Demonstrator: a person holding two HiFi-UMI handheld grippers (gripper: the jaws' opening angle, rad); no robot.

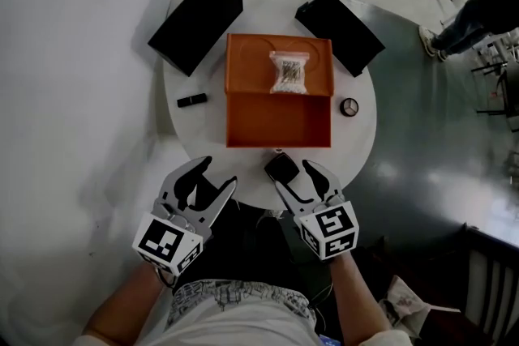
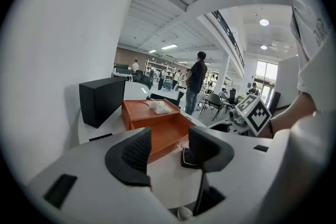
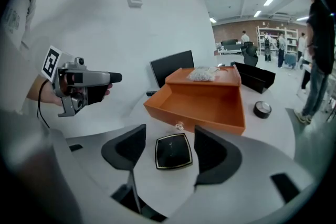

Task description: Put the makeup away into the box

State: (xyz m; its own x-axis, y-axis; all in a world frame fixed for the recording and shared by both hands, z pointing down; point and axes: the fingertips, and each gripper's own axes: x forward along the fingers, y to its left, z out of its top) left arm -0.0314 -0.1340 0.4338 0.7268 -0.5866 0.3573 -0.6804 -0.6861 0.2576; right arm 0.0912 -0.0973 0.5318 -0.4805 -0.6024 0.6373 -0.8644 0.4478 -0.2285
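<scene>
A square black compact (image 1: 281, 168) with a gold rim lies near the table's front edge, just before the open drawer of the orange box (image 1: 278, 121). My right gripper (image 1: 293, 175) stands open around it; in the right gripper view the compact (image 3: 172, 152) sits on the table between the pads, untouched. My left gripper (image 1: 217, 173) is open and empty at the front left. A black tube (image 1: 191, 100) lies left of the box and a round black compact (image 1: 349, 107) lies to its right. A clear packet (image 1: 289, 71) rests on the box top.
Two long black boxes (image 1: 197, 19) (image 1: 340, 30) lie at the back of the round white table (image 1: 357, 150). People stand and walk in the room beyond, and one person's shoes (image 1: 430, 43) show at the upper right.
</scene>
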